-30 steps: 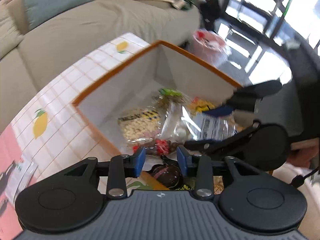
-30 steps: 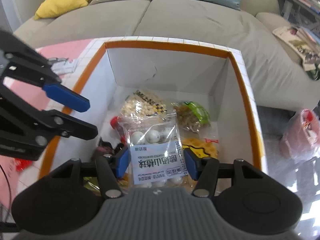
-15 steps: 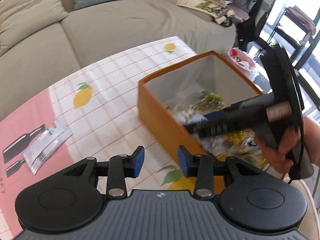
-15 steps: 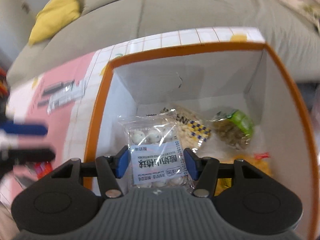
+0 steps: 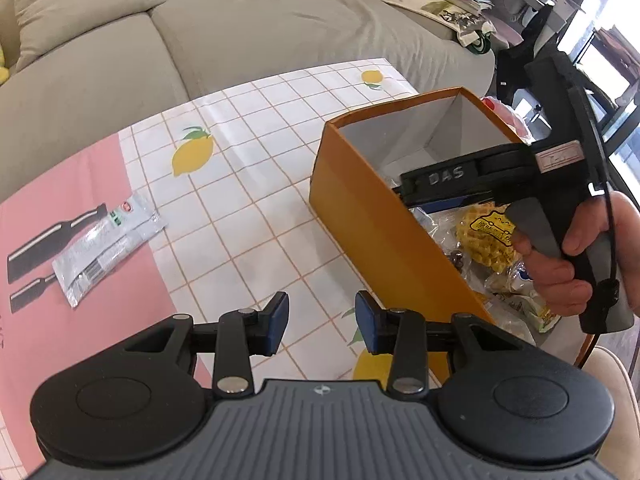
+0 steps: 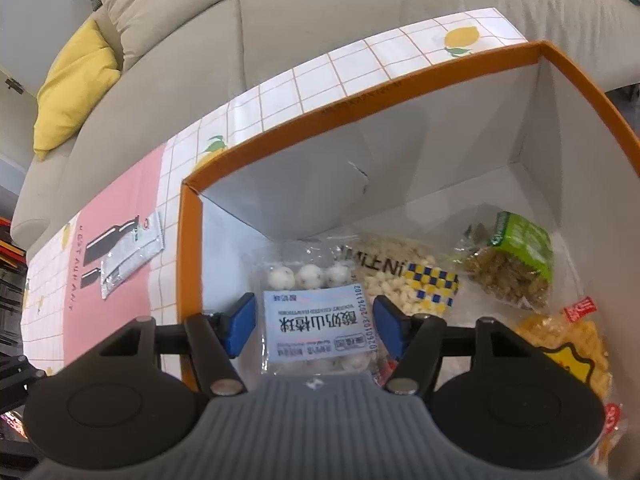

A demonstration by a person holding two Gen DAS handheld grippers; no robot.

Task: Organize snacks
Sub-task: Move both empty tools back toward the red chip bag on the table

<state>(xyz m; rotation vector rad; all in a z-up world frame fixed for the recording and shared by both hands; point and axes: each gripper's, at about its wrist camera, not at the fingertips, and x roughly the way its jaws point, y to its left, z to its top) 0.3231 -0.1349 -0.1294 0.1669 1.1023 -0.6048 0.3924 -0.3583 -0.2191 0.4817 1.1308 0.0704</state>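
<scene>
- Two black hand-held grippers with blue pads work over a low table covered in a white grid-and-lemon cloth (image 5: 256,168) with a pink panel along its left part.
- Far left, a flat silver foil sachet (image 5: 106,246) lies on the pink panel, well apart from everything else; the right wrist view shows it too (image 6: 130,258).
- Next comes the left gripper (image 5: 322,322) — its jaws stand a little apart with nothing between them, only bare cloth beneath, just beside the box's near corner.
- Right of it stands the orange cardboard box with a white inside (image 5: 360,216), open at the top and holding several snack packets.
- Over the box, the right gripper (image 6: 314,322) points down into it, held by a person's hand (image 5: 576,260) wrapped round the grip.
- Its jaws are opening: the clear bag of white yogurt-coated balls with a pale blue label (image 6: 316,320) sits between the pads with a gap on each side, low against the box's left wall.
- Further right inside the box lie a clear bag of pale puffs with a blue-and-yellow check label (image 6: 404,280), then a green-topped bag of brown bits (image 6: 512,260), and a bag of yellow pieces (image 6: 568,344) nearest the right wall.
- Behind the table runs a grey-beige sofa (image 5: 248,36) — a yellow cushion (image 6: 72,92) rests at its left end.
</scene>
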